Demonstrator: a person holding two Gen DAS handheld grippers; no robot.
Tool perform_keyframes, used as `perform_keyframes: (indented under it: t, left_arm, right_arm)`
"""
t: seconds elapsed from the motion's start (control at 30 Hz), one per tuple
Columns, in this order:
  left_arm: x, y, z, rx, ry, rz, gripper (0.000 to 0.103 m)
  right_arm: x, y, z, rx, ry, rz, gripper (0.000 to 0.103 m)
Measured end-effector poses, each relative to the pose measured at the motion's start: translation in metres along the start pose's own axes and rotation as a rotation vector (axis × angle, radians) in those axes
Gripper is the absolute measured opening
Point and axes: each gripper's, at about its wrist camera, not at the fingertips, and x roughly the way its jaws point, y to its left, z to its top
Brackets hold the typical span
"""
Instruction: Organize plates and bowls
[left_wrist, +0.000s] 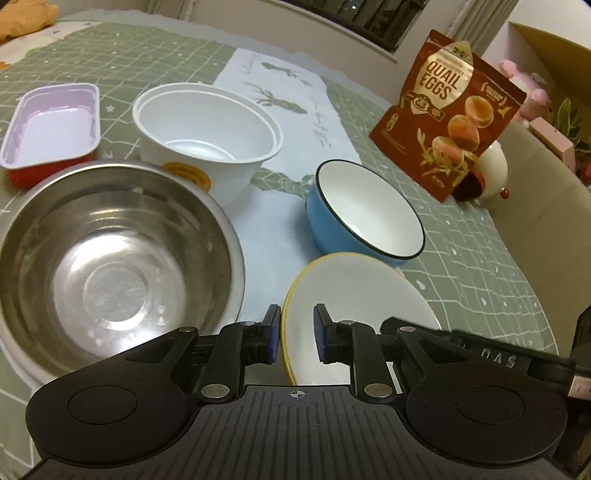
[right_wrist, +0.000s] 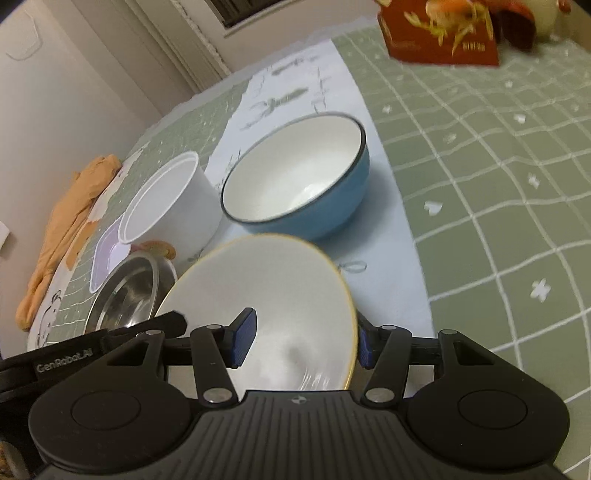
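A: Left gripper (left_wrist: 297, 334)? 
B: Pinching the rim of the yellow-edged plate (left_wrist: 354, 291), just beside the blue bowl (left_wrist: 364, 214). 
A: Right gripper (right_wrist: 306, 341)? 
B: Straddling the opposite rim, grip unclear tbh.

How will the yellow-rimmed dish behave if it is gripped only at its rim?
The yellow-rimmed dish looks glazed and shiny, so it may slip in a grip. It seems rigid, probably breakable if dropped. Wide and shallow, it could tilt.

Shiny metal bowl (left_wrist: 110, 258), glossy blue bowl (left_wrist: 365, 210), matt white plastic tub (left_wrist: 207, 129)
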Motion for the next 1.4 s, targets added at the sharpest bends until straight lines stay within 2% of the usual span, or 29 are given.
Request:
perform_keyframes:
  t: [0.23,0.47,0.63,0.93,1.0,1.1,1.2,1.27,1.3,1.37,1.4]
  left_arm:
    - [0.007,0.000,-0.010,0.000,0.084,0.003,0.021]
    - [0.019,-0.009,0.001,0.062,0.060,-0.002,0.025]
    - [0.024,-0.012,0.004,0.089,0.047,-0.011,0.025]
    - [0.021,-0.007,0.002,0.068,0.056,-0.031,0.023]
    - [0.015,-0.002,0.002,0.054,0.044,-0.038,0.023]
    - [0.000,0.002,0.006,0.051,-0.023,-0.026,0.023]
    - [-0.008,0.001,0.028,0.053,-0.066,-0.033,0.024]
    - [-0.003,-0.006,0.052,0.083,-0.035,-0.048,0.024]
    - [0.004,-0.009,0.065,0.094,-0.002,-0.073,0.024]
    - [0.025,-0.018,0.093,0.120,0.090,-0.135,0.024]
    - [0.036,-0.022,0.103,0.126,0.123,-0.141,0.024]
  right_arm:
    - [0.001,-0.005,-0.001,0.023,0.014,0.021,0.052]
    - [0.002,-0.014,0.003,0.080,-0.002,0.038,0.051]
    - [0.002,-0.013,0.006,0.071,-0.018,0.017,0.051]
    - [0.004,-0.015,0.005,0.055,-0.003,0.031,0.055]
    - [-0.004,-0.015,0.006,0.052,-0.033,0.026,0.055]
    - [-0.022,-0.013,0.010,0.027,-0.116,-0.006,0.057]
    - [-0.042,-0.011,0.022,0.007,-0.230,-0.094,0.062]
    - [-0.051,-0.011,0.041,0.028,-0.288,-0.142,0.066]
    - [-0.054,-0.014,0.053,0.056,-0.293,-0.141,0.068]
    - [-0.047,-0.021,0.081,0.089,-0.231,-0.098,0.082]
    - [-0.038,-0.027,0.093,0.102,-0.194,-0.071,0.083]
